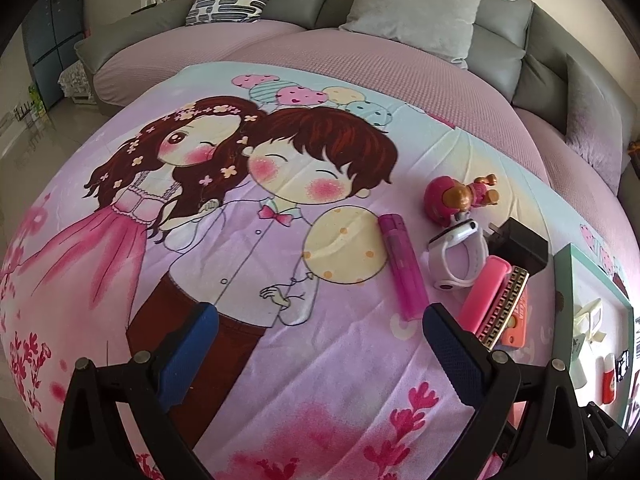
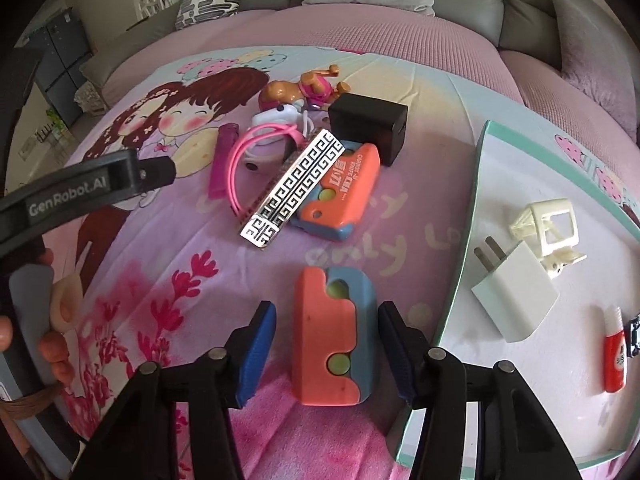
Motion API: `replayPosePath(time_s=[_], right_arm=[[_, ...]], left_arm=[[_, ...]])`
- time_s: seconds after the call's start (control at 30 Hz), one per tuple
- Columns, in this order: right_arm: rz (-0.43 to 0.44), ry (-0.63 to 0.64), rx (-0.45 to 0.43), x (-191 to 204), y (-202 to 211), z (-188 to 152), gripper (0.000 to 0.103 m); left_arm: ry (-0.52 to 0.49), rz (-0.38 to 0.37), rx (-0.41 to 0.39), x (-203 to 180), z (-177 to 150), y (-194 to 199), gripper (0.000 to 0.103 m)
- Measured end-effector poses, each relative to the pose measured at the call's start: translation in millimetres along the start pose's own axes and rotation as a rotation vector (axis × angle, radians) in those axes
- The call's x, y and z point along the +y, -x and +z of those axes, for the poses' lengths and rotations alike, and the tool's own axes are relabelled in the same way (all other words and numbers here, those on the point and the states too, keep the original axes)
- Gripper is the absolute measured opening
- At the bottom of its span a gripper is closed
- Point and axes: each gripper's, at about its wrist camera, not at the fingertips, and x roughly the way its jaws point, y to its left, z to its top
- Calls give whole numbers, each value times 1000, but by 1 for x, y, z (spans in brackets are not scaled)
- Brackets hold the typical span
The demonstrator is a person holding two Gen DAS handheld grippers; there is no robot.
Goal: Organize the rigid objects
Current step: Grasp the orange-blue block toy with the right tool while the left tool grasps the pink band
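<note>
Carrot-knife toy (image 2: 334,330) unlabelled, between open right tongs (image 2: 328,354), untouched; second toy (image 2: 344,196) reads "CARROT KNIFE"; left tongs (image 1: 320,356) open

Two wrist fisheyes, both angled steeply down at the bed.
Left view sits close over the cartoon sheet (image 1: 240,240); right view sits close beside the tray (image 2: 476,184). Both share the harmonica (image 1: 505,306) (image 2: 294,186) pile and the sofa behind.
</note>
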Motion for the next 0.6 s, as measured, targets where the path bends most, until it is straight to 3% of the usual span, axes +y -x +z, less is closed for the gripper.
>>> replayPosePath(time_s=[0.07, 0.6], right_arm=[[13, 3, 8, 0, 0, -1, 45], [61, -49, -50, -6, 0, -1, 45]], left_arm=[[-1, -20, -1, -2, 0, 1, 102], [-22, -73, 7, -22, 0, 3, 102]])
